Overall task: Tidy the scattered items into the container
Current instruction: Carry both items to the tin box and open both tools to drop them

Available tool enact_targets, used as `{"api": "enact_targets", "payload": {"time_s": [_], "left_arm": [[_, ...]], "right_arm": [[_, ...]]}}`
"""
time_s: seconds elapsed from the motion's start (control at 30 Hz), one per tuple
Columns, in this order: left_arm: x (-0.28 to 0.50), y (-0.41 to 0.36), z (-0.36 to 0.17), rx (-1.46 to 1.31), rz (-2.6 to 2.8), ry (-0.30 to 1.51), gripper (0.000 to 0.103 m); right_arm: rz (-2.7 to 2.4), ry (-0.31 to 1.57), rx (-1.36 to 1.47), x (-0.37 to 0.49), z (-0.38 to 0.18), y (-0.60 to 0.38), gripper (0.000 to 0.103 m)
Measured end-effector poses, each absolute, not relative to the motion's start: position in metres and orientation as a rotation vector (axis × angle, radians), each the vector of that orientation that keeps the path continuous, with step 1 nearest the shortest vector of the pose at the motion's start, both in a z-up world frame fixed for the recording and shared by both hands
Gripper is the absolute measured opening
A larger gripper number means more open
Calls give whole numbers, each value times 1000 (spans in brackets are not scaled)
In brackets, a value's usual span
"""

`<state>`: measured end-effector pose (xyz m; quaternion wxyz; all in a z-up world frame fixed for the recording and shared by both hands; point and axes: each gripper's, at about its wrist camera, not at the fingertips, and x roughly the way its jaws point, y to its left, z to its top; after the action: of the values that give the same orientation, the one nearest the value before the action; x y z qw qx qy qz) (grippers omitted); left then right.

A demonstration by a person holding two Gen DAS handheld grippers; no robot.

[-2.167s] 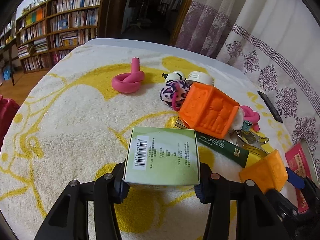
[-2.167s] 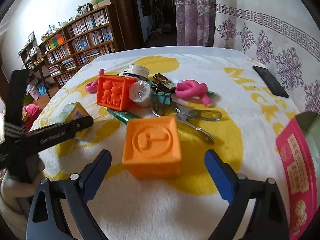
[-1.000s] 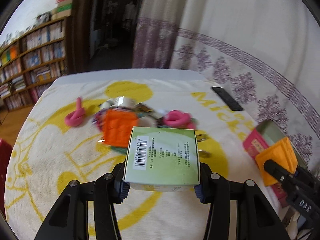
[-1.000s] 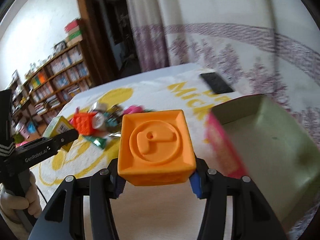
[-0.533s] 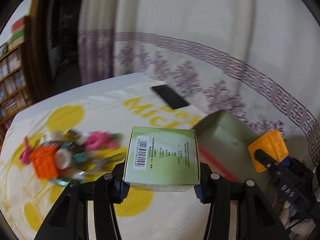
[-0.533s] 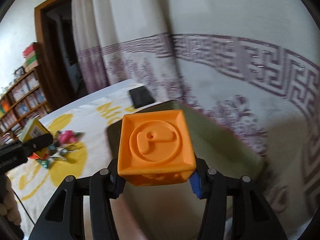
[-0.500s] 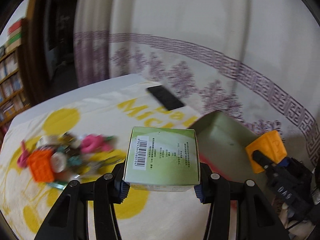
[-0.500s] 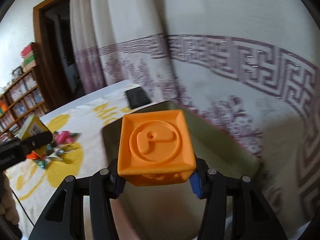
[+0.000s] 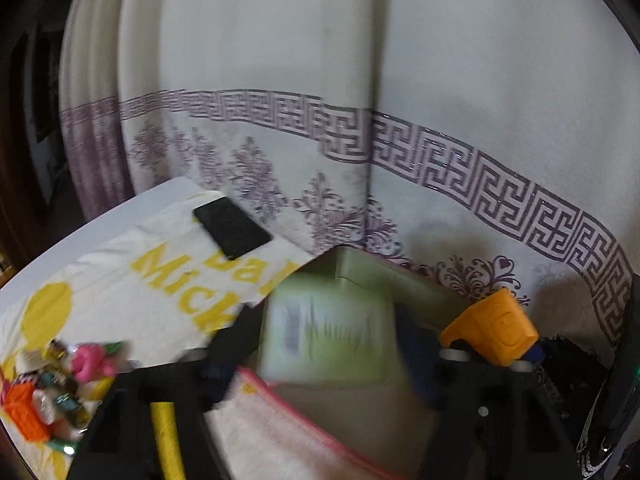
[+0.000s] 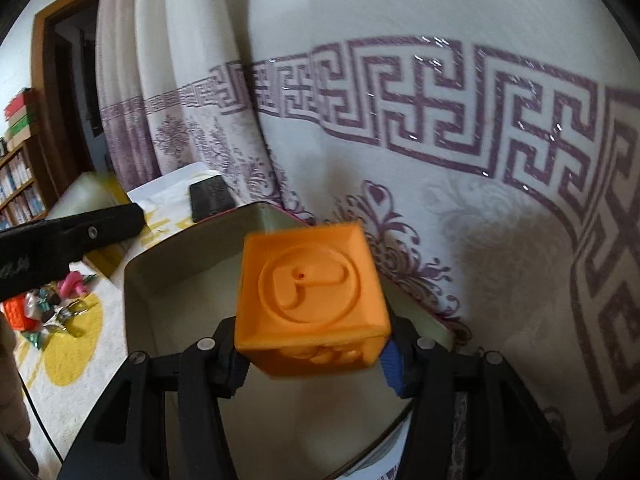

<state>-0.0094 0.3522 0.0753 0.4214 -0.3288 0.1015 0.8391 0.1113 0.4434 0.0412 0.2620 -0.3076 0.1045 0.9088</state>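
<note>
Two grippers: both mine, both over the open container at the lower middle of each frame.
Left gripper (image 9: 328, 364): its jaws had just been opening; they stood wide apart, and the green box (image 9: 326, 334) sat blurred between them, over the container's mouth. Whether the pads touched it I could not tell.
Right gripper (image 10: 312, 364): its fingers were clamped on the orange cube (image 10: 310, 300), one pad on each side.
Orange cube: held above the container's inside, the face with a raised circle turned up; in the left view it showed at the right edge (image 9: 494, 332).
Container (image 10: 180, 280): a pale olive inside with a pink outer rim, lying on the towel right beside the curtain.
Towel (image 9: 120, 280): white with yellow print, spread over the table at the left of the frame.
Scattered items (image 9: 52, 392): a blurred heap at the lower left, with a pink toy and an orange block among them, well apart from the container.
Phone (image 9: 232, 226): dark, flat on the towel, left of centre, near the container's far corner.
Curtain (image 10: 400, 100): white with a purple key pattern, filling the upper frame.
</note>
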Motion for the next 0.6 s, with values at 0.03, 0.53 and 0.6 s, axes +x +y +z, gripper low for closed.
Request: {"api": "enact_targets", "payload": {"time_s": [0.03,0.53,0.6], "left_arm": [[-7,354,74,-804,2114,268,92],[-26,308,69,-858,2240,239,92],[-27,299,68,-866,2255,230,92]], "right_arm": [[2455,288,-828,113,41,444,62],[2505,310,-829,109,46,427,72],[2515,304,-828,108,49,421,73]]}}
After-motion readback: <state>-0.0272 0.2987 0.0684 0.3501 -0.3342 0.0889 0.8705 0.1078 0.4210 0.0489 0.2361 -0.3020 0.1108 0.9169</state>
